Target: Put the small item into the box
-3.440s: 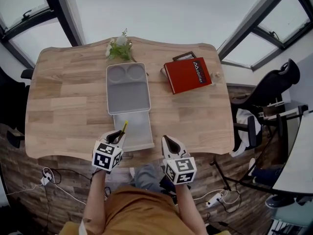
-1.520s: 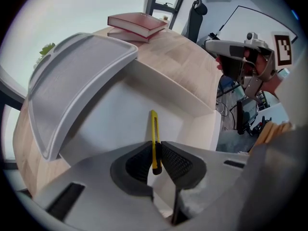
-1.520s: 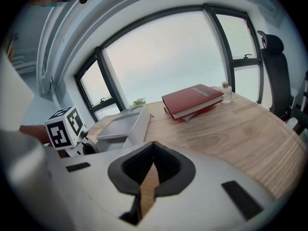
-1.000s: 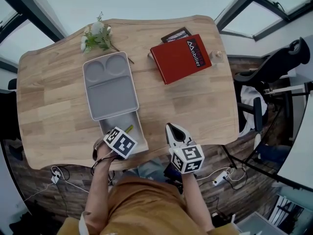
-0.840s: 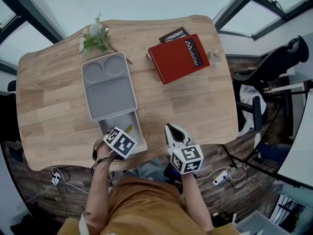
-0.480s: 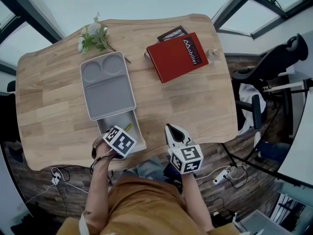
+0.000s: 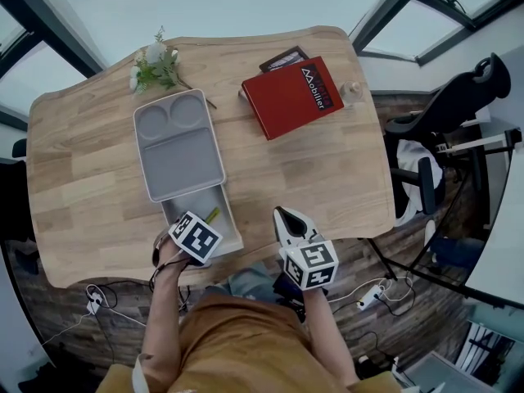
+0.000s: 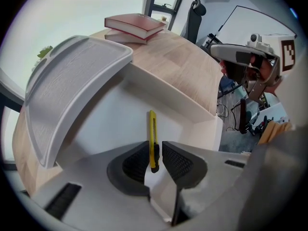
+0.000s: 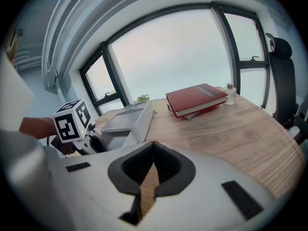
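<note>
The left gripper (image 8: 154, 152) is clamped on the yellow utility knife (image 8: 152, 131), whose long axis points straight ahead from the jaws over the open white box (image 8: 190, 113), while the right gripper (image 9: 153, 163) is closed, empty and aside.

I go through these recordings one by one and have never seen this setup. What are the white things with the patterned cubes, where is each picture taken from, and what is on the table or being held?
There is no robot here. A person holds a white tool in each hand. Each tool ends in two-jaw tongs and carries a marker cube. The head view looks steeply down from a camera on the person's head. The other two views come from cameras riding on the tools, each looking along its own tongs.

On the wooden table are a white open box, a grey compartmented lid resting over its far end, a red hardcover book and a sprig of white flowers.

The left tongs are shut on a yellow utility knife, held over the inside of the box. The right tongs are shut and empty.
</note>
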`<state>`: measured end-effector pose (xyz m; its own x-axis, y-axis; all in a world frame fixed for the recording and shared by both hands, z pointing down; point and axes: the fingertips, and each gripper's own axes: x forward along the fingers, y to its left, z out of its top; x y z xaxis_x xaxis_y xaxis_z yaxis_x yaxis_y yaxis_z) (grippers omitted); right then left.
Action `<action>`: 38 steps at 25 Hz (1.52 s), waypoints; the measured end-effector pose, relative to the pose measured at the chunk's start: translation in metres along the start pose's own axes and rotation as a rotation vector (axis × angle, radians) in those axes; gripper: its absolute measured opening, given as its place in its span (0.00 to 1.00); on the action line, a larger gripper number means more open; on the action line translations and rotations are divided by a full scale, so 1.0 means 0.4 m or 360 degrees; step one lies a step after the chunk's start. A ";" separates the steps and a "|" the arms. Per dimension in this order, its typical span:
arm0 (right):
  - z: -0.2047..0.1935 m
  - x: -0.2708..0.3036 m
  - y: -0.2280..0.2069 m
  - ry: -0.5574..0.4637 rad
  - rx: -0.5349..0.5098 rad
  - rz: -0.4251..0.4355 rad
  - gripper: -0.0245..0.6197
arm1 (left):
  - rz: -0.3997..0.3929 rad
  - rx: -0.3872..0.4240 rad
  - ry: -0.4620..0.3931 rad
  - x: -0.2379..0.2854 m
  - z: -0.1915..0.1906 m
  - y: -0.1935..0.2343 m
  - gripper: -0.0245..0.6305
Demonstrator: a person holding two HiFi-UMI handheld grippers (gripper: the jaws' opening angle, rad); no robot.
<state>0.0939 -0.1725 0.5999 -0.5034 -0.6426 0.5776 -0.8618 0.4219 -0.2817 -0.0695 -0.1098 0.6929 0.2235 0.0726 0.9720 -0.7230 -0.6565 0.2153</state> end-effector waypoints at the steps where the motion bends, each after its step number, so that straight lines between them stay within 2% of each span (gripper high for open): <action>1: 0.003 -0.003 0.002 -0.0004 -0.0005 0.0001 0.05 | -0.0001 -0.0007 -0.0030 -0.006 0.002 0.001 0.15; 5: 0.018 -0.012 0.013 -0.0024 -0.0036 0.0013 0.05 | 0.0030 -0.0053 -0.0157 -0.034 0.010 0.015 0.15; 10: 0.032 -0.026 0.046 -0.0053 -0.0078 0.0050 0.05 | 0.0140 -0.0034 -0.0267 -0.066 0.006 0.031 0.15; 13: 0.038 -0.034 0.076 -0.0064 -0.0116 0.0075 0.05 | 0.0179 -0.0107 -0.0397 -0.094 0.013 0.035 0.15; 16: 0.054 -0.044 0.106 -0.0090 -0.0156 0.0101 0.05 | 0.0213 -0.0177 -0.0530 -0.133 0.022 0.031 0.09; 20: 0.074 -0.058 0.143 -0.0130 -0.0199 0.0124 0.05 | 0.0212 -0.0239 -0.0688 -0.181 0.028 0.023 0.05; 22: 0.092 -0.070 0.160 -0.0172 -0.0231 0.0110 0.05 | 0.0140 -0.0298 -0.0821 -0.213 0.037 0.015 0.05; 25: 0.127 -0.103 0.177 -0.0264 -0.0252 0.0062 0.04 | -0.0072 -0.0420 -0.1123 -0.274 0.058 -0.010 0.05; 27: 0.148 -0.125 0.190 -0.0315 -0.0231 0.0064 0.04 | -0.0128 -0.0486 -0.1293 -0.311 0.058 -0.015 0.04; 32: 0.194 -0.159 0.223 -0.0410 -0.0283 0.0070 0.04 | -0.0170 -0.0558 -0.1580 -0.391 0.050 -0.017 0.04; 34: 0.204 -0.172 0.245 -0.0434 -0.0316 0.0084 0.04 | -0.0108 -0.0579 -0.1664 -0.426 0.039 -0.013 0.04; 36: 0.219 -0.187 0.266 -0.0468 -0.0345 0.0091 0.04 | 0.0003 -0.0537 -0.1731 -0.466 0.030 -0.014 0.04; 38: 0.239 -0.205 0.286 -0.0520 -0.0369 0.0090 0.04 | 0.0020 -0.0500 -0.1847 -0.522 0.028 -0.027 0.04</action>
<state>0.0306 -0.1325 0.4470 -0.5752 -0.7681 0.2814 -0.8140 0.5714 -0.1043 -0.1011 -0.1264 0.4866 0.5540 -0.7579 0.3446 -0.8211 -0.4289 0.3766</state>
